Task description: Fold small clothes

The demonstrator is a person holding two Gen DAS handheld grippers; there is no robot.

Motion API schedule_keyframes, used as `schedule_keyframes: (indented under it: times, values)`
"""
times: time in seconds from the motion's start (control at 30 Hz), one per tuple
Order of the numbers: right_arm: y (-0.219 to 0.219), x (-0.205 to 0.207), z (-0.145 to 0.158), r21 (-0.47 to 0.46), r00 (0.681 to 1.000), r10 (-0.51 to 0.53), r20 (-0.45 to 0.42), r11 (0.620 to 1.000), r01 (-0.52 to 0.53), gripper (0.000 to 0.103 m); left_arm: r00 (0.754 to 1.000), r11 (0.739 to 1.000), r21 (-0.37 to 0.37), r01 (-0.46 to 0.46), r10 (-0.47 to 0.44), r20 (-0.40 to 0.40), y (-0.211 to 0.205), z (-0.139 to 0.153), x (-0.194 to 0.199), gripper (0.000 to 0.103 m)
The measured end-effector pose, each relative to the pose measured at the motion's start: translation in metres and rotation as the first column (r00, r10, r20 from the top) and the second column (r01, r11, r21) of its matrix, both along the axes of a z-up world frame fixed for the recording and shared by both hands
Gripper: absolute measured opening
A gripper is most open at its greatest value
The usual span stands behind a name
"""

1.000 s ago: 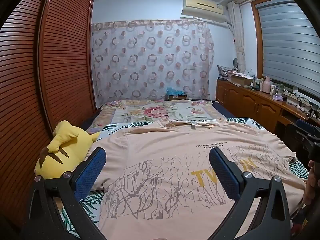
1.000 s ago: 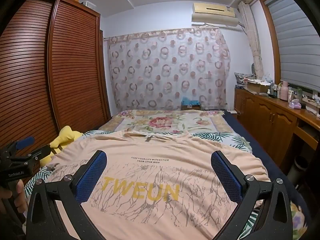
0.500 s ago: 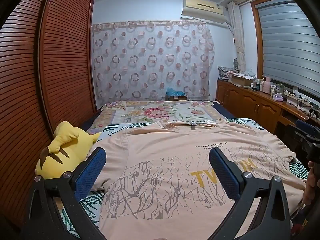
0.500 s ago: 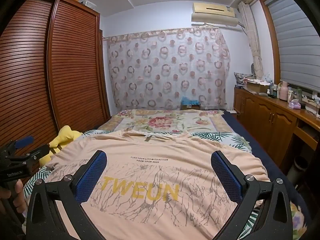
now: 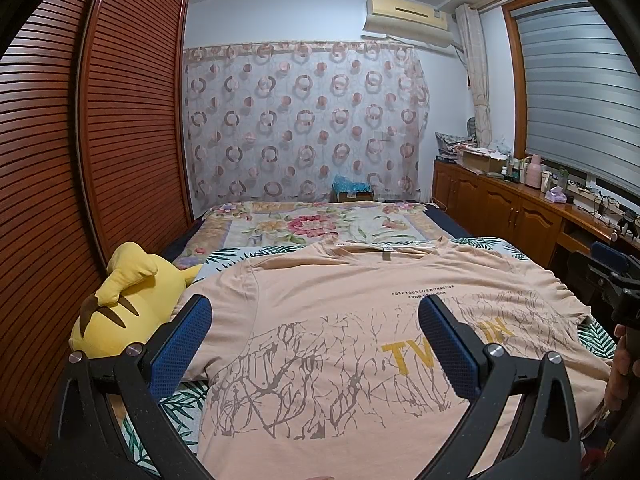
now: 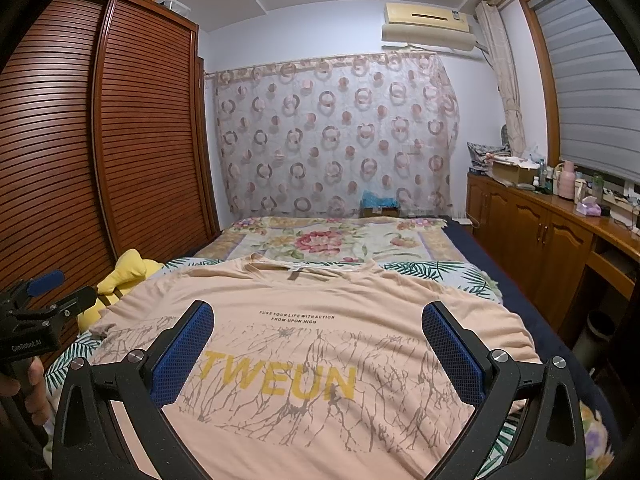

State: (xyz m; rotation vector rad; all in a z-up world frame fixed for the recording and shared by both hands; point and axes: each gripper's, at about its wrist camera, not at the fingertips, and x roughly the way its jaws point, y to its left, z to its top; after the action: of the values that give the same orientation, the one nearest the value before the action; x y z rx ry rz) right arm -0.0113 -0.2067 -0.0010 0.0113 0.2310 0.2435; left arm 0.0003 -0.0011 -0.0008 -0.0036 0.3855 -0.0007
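A peach T-shirt with yellow letters and a grey branch print lies spread flat, front up, on the bed, collar away from me. My left gripper is open above the shirt's left half, with nothing between its blue pads. My right gripper is open above the shirt's middle, also holding nothing. Each gripper shows at the edge of the other's view: the right one on the right, the left one on the left, each held by a hand.
A yellow plush toy lies against the shirt's left sleeve, next to the slatted wardrobe. A floral blanket covers the far part of the bed. Wooden cabinets with clutter on top run along the right wall.
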Motion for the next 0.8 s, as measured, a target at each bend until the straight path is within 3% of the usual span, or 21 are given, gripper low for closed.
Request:
schedule_keyframes:
  times: [0.8]
  values:
    - [-0.0007,-0.0002,0.0002,-0.003,1.0,0.001,0.007,1.0,-0.001,0.103,1.0,1.0,0.001,-0.001,0.001,0.005,0.0027,0.0021,-0.0039,0.103]
